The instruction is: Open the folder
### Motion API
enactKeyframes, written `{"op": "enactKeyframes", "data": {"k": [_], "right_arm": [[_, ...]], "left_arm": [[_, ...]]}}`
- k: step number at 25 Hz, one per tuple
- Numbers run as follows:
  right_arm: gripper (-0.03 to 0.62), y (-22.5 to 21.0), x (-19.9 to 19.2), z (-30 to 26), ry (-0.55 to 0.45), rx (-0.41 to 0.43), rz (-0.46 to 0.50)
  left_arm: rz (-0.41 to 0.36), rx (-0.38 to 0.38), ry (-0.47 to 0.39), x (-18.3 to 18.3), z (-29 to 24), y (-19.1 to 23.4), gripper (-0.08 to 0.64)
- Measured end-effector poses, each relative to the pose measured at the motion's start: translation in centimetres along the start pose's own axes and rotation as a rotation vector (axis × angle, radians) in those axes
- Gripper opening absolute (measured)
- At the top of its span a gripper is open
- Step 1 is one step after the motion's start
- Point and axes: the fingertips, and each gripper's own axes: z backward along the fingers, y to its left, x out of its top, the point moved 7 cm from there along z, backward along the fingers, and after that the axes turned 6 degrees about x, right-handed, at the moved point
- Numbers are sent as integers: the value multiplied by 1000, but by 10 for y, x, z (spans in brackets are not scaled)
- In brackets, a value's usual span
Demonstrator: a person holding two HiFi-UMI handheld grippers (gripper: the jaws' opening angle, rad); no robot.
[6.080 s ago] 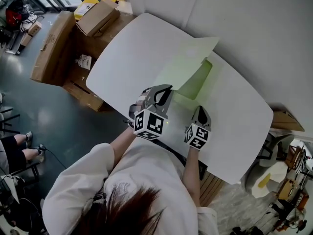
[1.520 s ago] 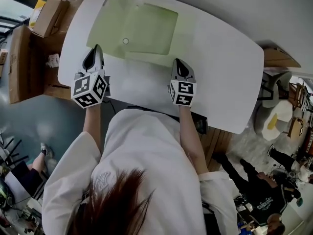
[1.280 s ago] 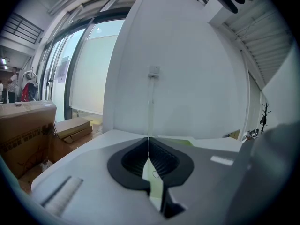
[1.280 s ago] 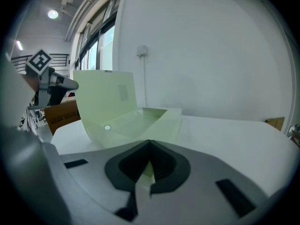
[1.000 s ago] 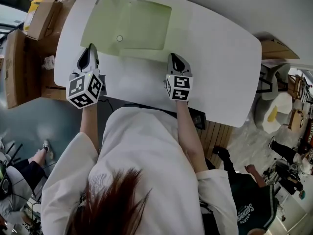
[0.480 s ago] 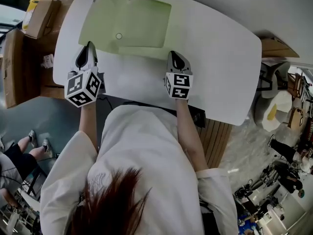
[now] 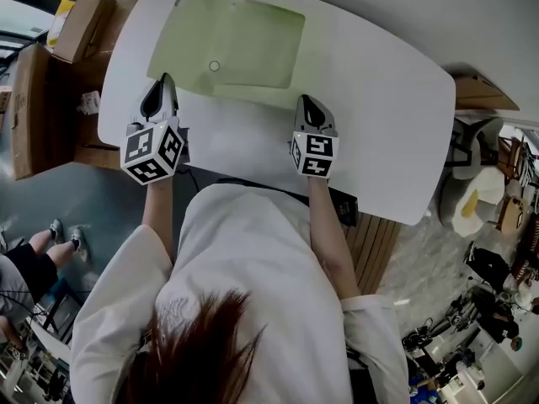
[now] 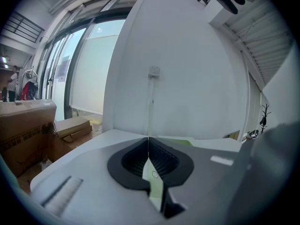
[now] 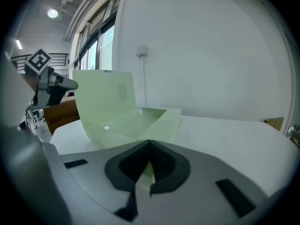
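A pale green folder (image 7: pixel 253 45) lies open on the white table (image 7: pixel 379 99), its flap (image 7: pixel 198 19) curling up at the left, a round snap (image 7: pixel 214 66) on the inner face. My left gripper (image 7: pixel 162 82) rests shut just short of the folder's near left corner. My right gripper (image 7: pixel 306 102) sits shut at the folder's near right corner. Neither holds anything. In the right gripper view the folder (image 9: pixel 145 118) and its raised flap (image 9: pixel 105 102) lie ahead of my right gripper (image 9: pixel 149 142). My left gripper (image 8: pixel 149 139) sees only a green sliver of the folder (image 8: pixel 180 141).
Cardboard boxes (image 7: pixel 80 19) and a larger box (image 7: pixel 25 99) stand on the floor left of the table. A white wall (image 7: pixel 472 23) runs behind it. A chair and clutter (image 7: pixel 476 167) sit at the right. A person's legs (image 7: pixel 29 255) show at far left.
Six seconds ago both grippers were close together at the half-raised folder; now it lies open and they sit apart at its near edge. In the last second neither gripper moved.
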Motion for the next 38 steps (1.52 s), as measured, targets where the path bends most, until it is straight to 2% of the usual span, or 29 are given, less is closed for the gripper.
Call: {"op": "enactKeyframes", "data": {"k": [10,14,22,31,38], "right_arm": [[7,1,2,-1,4,4,-1],[6,0,1,0,4,-1,-1],[7,-2,3,1,3,-7,-27],[8,-2,4,-1,17,2,-38],[8,-4,5,-1,26,4,-33]], "left_arm": [[-5,-19,-17,1,1,-3,12],[8,-81,-32,0,4,-14,12],[-18,-203,-32,2,4,-49,18],[-25,-233,-18,1,4,-58,43],[-67,-282,-17,3,14,-66,54]]}}
